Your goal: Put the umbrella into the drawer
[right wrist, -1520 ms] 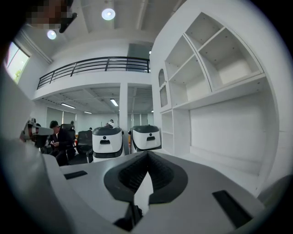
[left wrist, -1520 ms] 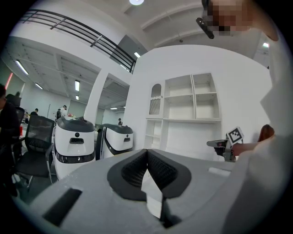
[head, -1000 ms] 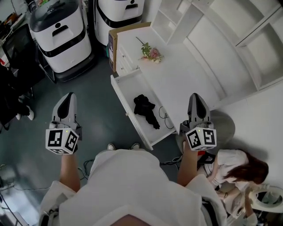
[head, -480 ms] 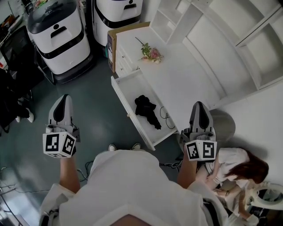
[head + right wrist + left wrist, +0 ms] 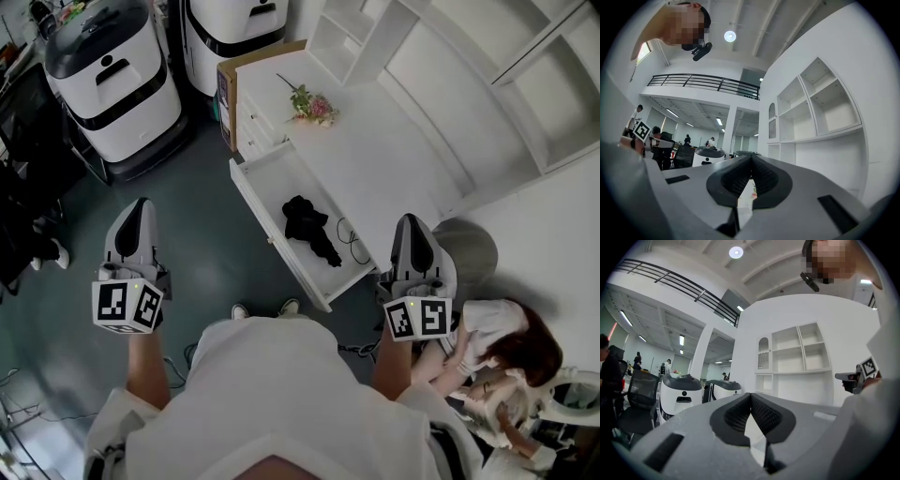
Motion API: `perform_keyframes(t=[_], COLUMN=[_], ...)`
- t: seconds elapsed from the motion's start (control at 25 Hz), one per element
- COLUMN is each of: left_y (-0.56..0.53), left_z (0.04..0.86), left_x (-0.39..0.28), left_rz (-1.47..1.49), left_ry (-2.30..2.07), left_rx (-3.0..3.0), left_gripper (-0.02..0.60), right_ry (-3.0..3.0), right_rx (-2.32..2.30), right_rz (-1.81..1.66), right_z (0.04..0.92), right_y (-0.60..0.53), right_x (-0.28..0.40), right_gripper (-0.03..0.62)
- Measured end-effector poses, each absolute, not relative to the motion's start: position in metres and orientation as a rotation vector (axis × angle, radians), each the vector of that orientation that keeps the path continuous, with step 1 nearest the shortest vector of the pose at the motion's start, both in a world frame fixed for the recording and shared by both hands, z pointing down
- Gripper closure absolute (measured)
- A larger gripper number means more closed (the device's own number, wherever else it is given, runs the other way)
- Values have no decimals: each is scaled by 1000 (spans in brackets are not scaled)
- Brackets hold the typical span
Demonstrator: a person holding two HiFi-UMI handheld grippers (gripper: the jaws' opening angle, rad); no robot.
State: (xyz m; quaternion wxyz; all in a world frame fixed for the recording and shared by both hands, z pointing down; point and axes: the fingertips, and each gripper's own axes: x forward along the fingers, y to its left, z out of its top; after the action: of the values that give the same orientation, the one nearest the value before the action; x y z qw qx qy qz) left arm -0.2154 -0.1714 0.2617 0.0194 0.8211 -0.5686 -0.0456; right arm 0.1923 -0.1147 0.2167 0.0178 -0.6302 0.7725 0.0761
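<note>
The left gripper had its jaws closed, the ribbed black pads meeting at the tips with nothing between them. The right gripper looked the same in its own view: jaws shut together, pads touching, empty. In the head view both were held out level in front of the person, one at the lower left of the frame and one at the lower right, each with its marker cube toward the camera, and both well apart from the furniture.

Between the two, a little above the frame's middle, a white drawer stood pulled out from the counter. The umbrella, black and folded into a crumpled bundle, lay inside the drawer on its bottom, toward the near end. A thin black loop of cord lay just to the right of it; whether it belonged to the umbrella I could not tell. On the counter, toward the far end, lay a small bunch of flowers.

The person's shoes showed on the dark floor just below the drawer's near corner. White shelves filled the upper right of the frame. Two white and black machines stood at the upper left. A seated person was at the lower right, near the right gripper.
</note>
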Motion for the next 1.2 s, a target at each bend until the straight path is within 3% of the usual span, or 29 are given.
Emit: perform_keyframes(t=[1.2], left_y=[-153], left_z=[280], left_x=[-218], left_rz=[-145], left_ry=[-1663], left_rx=[2590], left_gripper=[568], right_ry=[2448], right_rx=[-2027], right_rz=[242], right_z=[237], right_y=[-98], right_x=[156], right_gripper=[595])
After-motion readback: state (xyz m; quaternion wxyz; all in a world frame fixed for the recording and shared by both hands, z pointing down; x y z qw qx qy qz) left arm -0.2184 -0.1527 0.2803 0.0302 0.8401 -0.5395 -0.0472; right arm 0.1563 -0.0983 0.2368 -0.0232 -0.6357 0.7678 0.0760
